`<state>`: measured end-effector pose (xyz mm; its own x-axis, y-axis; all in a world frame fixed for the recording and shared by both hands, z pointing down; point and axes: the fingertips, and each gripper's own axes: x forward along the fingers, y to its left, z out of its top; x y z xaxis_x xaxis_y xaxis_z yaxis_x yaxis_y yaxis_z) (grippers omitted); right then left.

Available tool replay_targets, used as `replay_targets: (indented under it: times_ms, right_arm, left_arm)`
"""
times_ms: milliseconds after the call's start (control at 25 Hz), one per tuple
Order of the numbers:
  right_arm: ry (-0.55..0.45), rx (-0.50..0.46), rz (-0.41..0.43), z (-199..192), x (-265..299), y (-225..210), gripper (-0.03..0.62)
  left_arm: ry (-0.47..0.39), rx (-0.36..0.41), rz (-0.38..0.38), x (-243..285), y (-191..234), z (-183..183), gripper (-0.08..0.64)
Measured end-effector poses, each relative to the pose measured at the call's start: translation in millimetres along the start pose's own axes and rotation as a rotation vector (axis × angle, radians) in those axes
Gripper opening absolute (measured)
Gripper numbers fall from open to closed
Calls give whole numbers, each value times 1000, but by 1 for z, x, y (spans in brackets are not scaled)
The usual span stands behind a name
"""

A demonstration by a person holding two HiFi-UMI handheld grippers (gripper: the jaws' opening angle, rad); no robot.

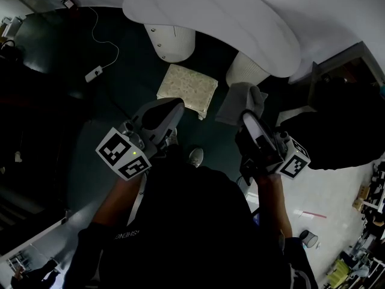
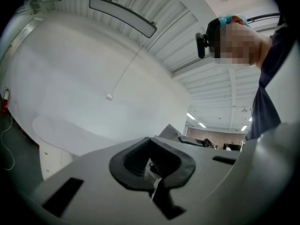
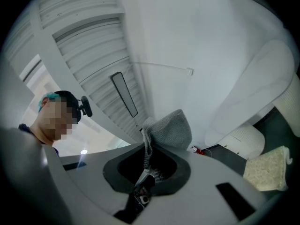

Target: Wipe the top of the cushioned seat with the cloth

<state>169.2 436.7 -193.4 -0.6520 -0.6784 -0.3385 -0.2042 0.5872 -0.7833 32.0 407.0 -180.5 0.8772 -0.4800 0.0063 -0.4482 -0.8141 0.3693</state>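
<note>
Right gripper [image 3: 146, 175] clamps grey cloth [image 3: 171, 128]; left gripper [image 2: 152, 167] closed, empty.

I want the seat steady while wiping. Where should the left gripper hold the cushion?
Probably its near left corner: the cushion lies flat, thin edge exposed toward the left gripper. Come in level from the person's side, jaws opened above and below that edge, leaving the top free for the cloth.
</note>
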Motion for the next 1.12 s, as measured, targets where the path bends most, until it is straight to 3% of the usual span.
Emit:
replay_targets:
  times_ms: [160,680,1120]
  right_arm:
    - [5,4,-14,3,20,-23,31]
    - [7,-11,-32,5,25,-15,31]
    - [39,-5,-71,1,128,-80,31]
  left_arm:
    - [6,-15,5,7,30,0,6]
    - [-4,-24,-13,8,28,8,6]
    - [6,-65,-22,15,145,33,6]
